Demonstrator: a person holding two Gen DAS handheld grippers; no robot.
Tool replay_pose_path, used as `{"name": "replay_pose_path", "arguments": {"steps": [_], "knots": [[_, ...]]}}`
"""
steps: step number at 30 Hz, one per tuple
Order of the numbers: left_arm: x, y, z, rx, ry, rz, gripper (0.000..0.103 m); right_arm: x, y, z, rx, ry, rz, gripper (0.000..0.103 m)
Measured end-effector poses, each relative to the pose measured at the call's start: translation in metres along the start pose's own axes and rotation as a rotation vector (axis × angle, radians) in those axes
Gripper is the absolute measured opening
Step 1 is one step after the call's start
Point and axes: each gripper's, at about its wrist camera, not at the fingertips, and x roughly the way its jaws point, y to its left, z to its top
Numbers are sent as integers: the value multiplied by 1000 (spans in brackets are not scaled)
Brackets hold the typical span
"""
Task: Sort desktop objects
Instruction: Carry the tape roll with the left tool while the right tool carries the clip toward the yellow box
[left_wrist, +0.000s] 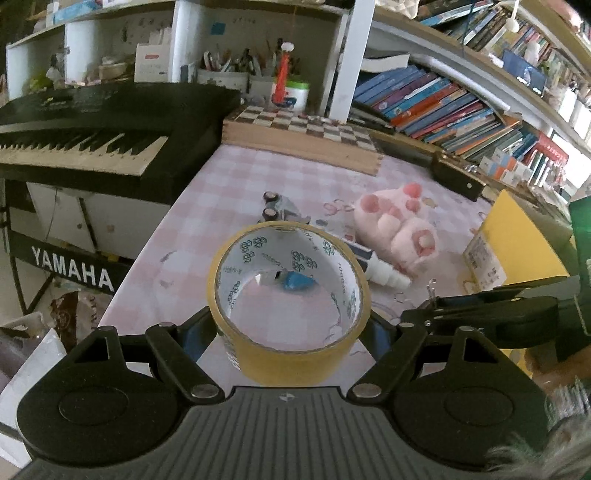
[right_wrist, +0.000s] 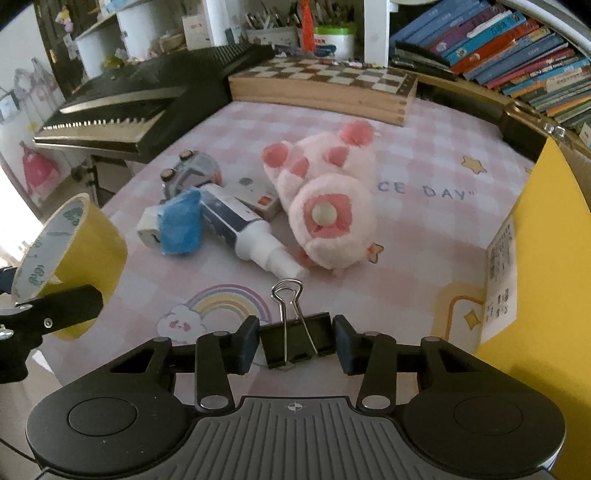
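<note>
A cluttered pink checked tabletop (right_wrist: 424, 155) midway through sorting: the left tool (left_wrist: 290, 325) carries a roll of yellow tape (left_wrist: 290, 299), its fingers pressed against the roll's outer sides, the roll raised off the cloth near the front left edge so that the desk shows through its core. The right tool (right_wrist: 295, 343), low at the front edge, has its two pads just beside the ends of a black binder clip (right_wrist: 295, 341), whose wire handles point forward over a printed rainbow; whether the pads are pressing the clip or only bracketing it cannot be told, nor whether the clip rests on the cloth.

Waiting in the middle of the desk lie a pink plush toy (right_wrist: 325, 206), a white spray bottle (right_wrist: 255, 236) touching it at the nozzle end, a blue-wrapped white block (right_wrist: 173, 227), a small grey toy car (right_wrist: 192, 173) behind these, and a small card box (right_wrist: 258, 201). A yellow box (right_wrist: 546, 280) stands at the right edge; a chessboard case (right_wrist: 321, 88) and a keyboard (right_wrist: 140, 99) sit at the back.

By the look of it, both hands are at the pick-and-carry step, one item each. The next move would call for taking the tape to its place, perhaps the yellow box, without brushing the right tool close alongside, and for a firm grip on the slim clip before lifting.
</note>
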Motion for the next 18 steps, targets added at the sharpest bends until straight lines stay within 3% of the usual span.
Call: {"name": "replay_pose_path", "arguments": {"steps": [8,18], "knots": [[-31,0,5,9,-55,-51,80,-35,13,-1,39,-78,0,43],[-83,-3,18,74,-107,-178,80,-101,30,-18,146,-205,-26,43]]}}
